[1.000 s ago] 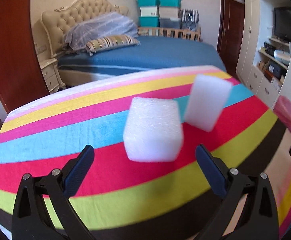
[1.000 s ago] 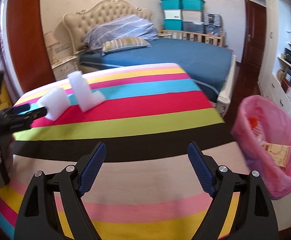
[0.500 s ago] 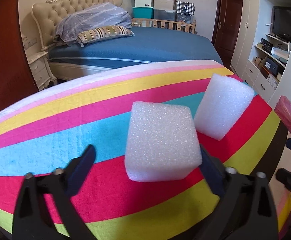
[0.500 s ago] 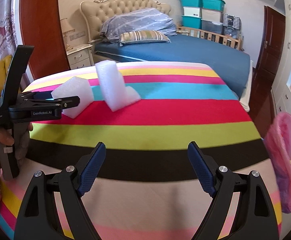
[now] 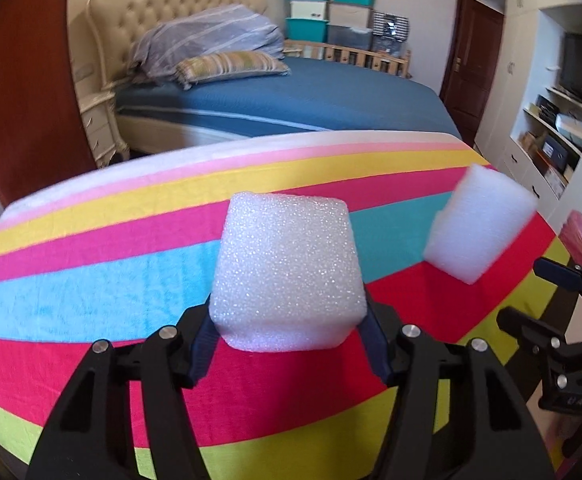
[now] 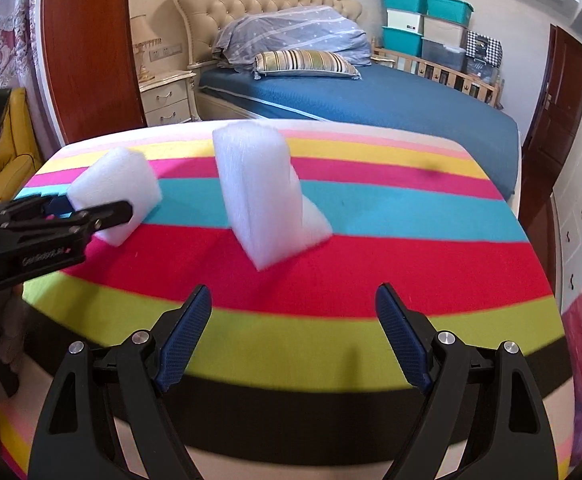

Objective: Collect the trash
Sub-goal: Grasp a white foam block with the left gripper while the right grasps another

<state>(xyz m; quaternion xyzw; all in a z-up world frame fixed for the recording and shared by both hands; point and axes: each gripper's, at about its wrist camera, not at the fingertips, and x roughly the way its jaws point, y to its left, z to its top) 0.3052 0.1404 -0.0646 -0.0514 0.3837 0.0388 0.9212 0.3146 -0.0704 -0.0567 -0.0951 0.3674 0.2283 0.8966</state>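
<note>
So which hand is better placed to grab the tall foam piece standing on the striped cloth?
Right. The right gripper is open and faces the tall foam piece; the left gripper has just closed on the foam cube.

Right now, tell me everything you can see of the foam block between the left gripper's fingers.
The foam block is a white, chunky, roughly cubic piece of beaded packing foam with rounded edges and a sparkly grainy surface. It sits upright on the striped cloth, over the red band. The left gripper has just been closing on it; its blue-padded fingers press both lower sides. A second foam piece stands apart to its right, not touching.
</note>
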